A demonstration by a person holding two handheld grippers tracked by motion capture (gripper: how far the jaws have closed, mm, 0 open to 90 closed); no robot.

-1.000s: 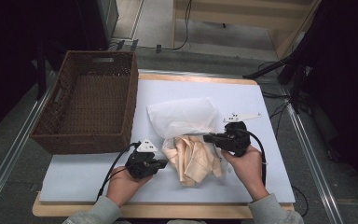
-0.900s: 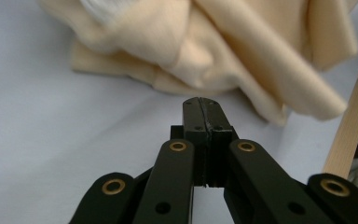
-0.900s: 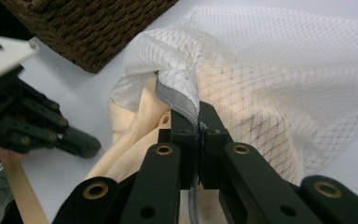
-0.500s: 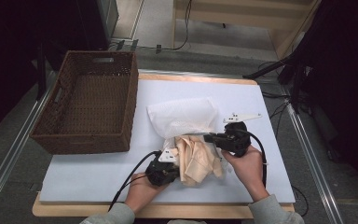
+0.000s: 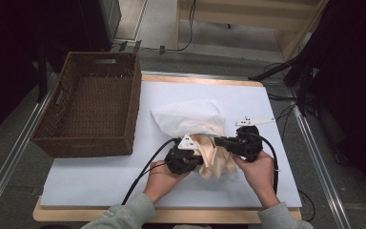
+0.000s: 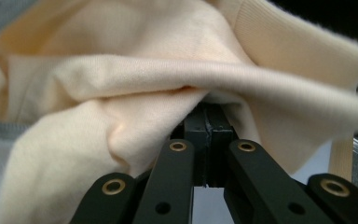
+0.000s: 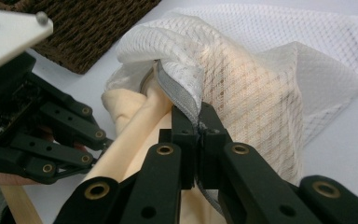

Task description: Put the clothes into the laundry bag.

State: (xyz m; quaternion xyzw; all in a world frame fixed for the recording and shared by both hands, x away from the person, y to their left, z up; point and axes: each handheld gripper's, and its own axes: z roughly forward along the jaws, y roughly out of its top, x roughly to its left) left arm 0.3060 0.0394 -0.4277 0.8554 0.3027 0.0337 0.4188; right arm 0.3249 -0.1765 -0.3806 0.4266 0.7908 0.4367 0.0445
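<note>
Nearest me, my two hands come up over the front edge of the tabletop [image 5: 100,191], each wrapped round a set of tongs, and both meet at the bundle in the middle. My left tongs [image 5: 198,160] are pressed into the cream cloth [image 5: 217,160]; in the left gripper view their jaws stand closed together with a fold of that cloth [image 6: 135,93] draped over and pinched at the tips, so I read them as clamped on it. My right tongs [image 5: 219,142] sit just opposite, across the bundle, and in the right gripper view their jaws are shut tight on the grey zip edge of the white mesh bag [image 7: 242,79], with the cream cloth [image 7: 135,135] spilling out of the bag's mouth beside them and the left tongs [image 7: 93,140] close by at the left. The cloth lies partly inside the bag and partly out on the white tabletop, toward me. Beyond the tongs the rest of the white mesh bag [image 5: 186,117] lies flat and puffed on the tabletop. Farther off to the left, well apart from the bundle, stands the brown wicker basket [image 5: 131,105], hanging a little over the tabletop's left edge.
</note>
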